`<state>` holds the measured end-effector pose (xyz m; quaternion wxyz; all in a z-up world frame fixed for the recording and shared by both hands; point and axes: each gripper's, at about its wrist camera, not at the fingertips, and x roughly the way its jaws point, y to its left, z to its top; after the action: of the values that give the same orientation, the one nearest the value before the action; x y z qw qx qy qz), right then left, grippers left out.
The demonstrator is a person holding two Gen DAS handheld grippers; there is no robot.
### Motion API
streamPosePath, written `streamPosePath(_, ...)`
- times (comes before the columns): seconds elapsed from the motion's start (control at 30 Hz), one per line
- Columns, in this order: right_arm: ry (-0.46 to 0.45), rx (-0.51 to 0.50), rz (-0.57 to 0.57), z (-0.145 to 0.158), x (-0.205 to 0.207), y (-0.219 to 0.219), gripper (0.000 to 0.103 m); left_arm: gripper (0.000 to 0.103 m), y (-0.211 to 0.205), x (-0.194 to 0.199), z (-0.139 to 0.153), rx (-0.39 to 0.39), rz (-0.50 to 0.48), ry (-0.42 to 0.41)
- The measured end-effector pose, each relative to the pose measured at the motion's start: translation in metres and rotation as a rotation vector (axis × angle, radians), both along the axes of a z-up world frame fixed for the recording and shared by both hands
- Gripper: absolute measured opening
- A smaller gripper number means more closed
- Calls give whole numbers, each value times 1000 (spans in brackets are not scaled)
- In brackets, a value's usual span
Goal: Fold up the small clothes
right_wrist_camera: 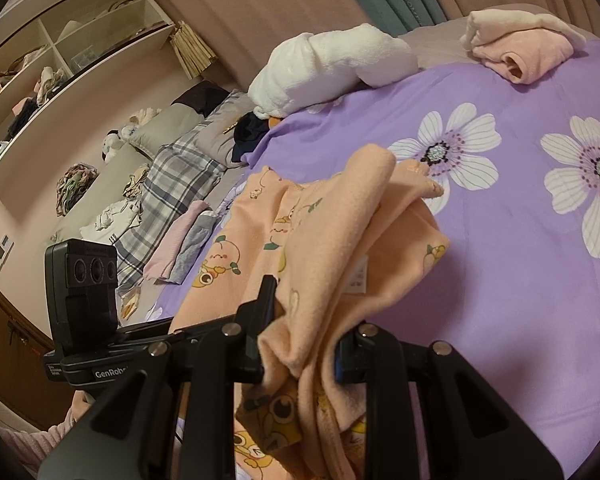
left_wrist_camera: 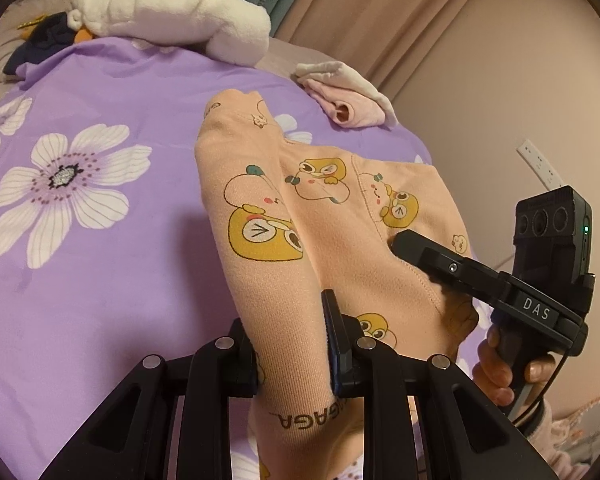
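Observation:
A small peach garment (left_wrist_camera: 324, 216) printed with yellow cartoon figures hangs lifted over the purple flowered bedspread (left_wrist_camera: 100, 240). My left gripper (left_wrist_camera: 290, 344) is shut on one bunched edge of it. My right gripper (right_wrist_camera: 300, 344) is shut on another part of the same garment (right_wrist_camera: 340, 240), whose plain inner side and a white label face that camera. In the left wrist view the right gripper's finger (left_wrist_camera: 412, 246) presses into the cloth at the right. The left gripper's body (right_wrist_camera: 84, 292) shows at the left of the right wrist view.
A pink and white folded garment (left_wrist_camera: 344, 96) and a white fluffy bundle (left_wrist_camera: 172, 12) lie at the bed's far edge (right_wrist_camera: 520, 48). Dark clothes (left_wrist_camera: 44, 40) lie by the pillows. Plaid bedding (right_wrist_camera: 172, 192), folded clothes and open shelves (right_wrist_camera: 60, 60) are at the left.

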<state>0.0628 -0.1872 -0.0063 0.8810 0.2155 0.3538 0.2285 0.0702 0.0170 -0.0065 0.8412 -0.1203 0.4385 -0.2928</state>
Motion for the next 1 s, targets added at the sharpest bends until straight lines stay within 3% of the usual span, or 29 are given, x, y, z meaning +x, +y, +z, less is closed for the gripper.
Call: streamPosePath(1.0, 5, -32, 47, -16, 77, 35, 23, 22, 20, 58, -20, 31, 73, 15)
